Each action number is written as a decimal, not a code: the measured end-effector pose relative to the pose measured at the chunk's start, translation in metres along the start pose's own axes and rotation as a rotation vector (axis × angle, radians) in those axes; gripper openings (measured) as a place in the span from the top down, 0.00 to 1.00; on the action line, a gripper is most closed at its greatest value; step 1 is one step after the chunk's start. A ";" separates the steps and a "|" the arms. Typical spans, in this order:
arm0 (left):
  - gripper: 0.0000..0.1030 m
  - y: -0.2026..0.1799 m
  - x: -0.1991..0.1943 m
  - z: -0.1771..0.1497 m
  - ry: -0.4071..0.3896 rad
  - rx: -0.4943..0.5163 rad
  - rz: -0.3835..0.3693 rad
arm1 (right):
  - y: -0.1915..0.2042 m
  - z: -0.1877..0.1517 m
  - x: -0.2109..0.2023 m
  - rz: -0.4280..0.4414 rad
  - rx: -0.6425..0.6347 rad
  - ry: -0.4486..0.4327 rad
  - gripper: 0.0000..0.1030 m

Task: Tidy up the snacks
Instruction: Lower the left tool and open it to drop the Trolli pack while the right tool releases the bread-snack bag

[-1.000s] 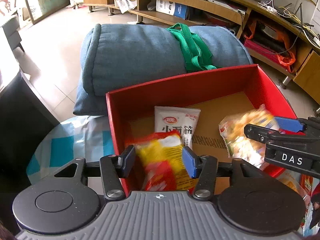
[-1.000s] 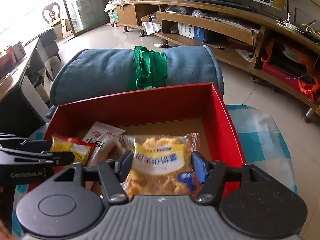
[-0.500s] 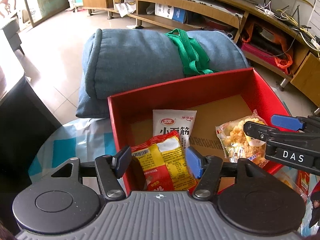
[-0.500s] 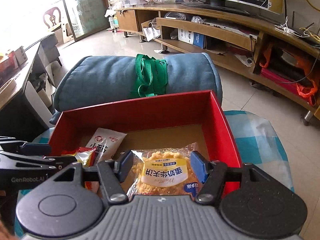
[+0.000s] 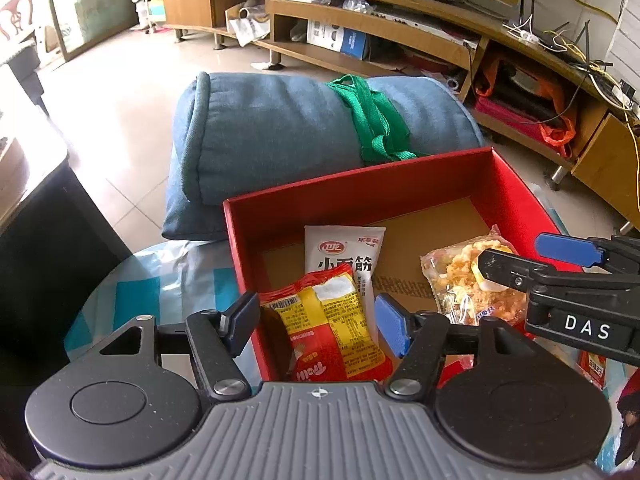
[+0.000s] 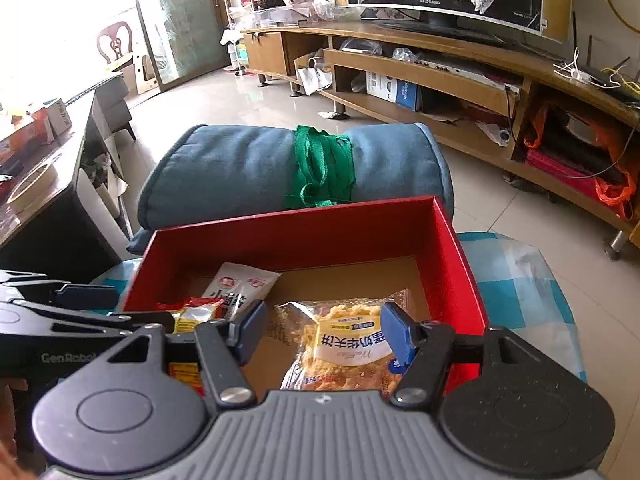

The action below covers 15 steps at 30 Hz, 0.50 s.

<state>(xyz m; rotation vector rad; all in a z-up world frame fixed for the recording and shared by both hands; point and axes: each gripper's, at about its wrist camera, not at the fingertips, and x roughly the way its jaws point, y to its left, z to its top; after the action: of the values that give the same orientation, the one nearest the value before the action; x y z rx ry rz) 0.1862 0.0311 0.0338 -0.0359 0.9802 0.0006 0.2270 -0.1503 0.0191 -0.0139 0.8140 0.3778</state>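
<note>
A red box (image 5: 360, 188) (image 6: 304, 224) with a brown floor holds three snack packets. A yellow and red packet (image 5: 332, 328) (image 6: 192, 312) lies at its near left, overlapping a white packet (image 5: 344, 248) (image 6: 240, 284). A clear packet of golden cakes (image 5: 468, 280) (image 6: 344, 344) lies at the near right. My left gripper (image 5: 316, 324) is open above the yellow and red packet, apart from it. My right gripper (image 6: 324, 332) is open above the cake packet, apart from it. Each gripper shows at the edge of the other's view.
The box stands on a round table with a blue and white checked cloth (image 5: 132, 292) (image 6: 516, 276). A blue rolled cushion with a green strap (image 5: 304, 132) (image 6: 280, 168) lies just behind the box. More packets (image 5: 592, 364) lie on the cloth at the right. A dark desk (image 6: 48, 200) stands left.
Both grippers opened and let their packets drop into the box, then drew back and up. The yellow and red packet and the cake packet now lie on the box floor.
</note>
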 end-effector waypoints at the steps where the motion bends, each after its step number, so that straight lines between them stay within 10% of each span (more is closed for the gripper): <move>1: 0.31 0.000 -0.001 0.000 -0.002 -0.001 0.000 | 0.001 0.000 -0.001 0.000 -0.002 -0.001 0.40; 15: 0.31 0.006 -0.016 -0.012 -0.016 0.001 0.004 | 0.010 -0.010 -0.012 0.004 -0.018 0.010 0.40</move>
<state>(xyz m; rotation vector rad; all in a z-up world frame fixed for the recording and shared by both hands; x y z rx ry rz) 0.1672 0.0373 0.0406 -0.0328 0.9648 0.0042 0.2092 -0.1459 0.0219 -0.0314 0.8204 0.3889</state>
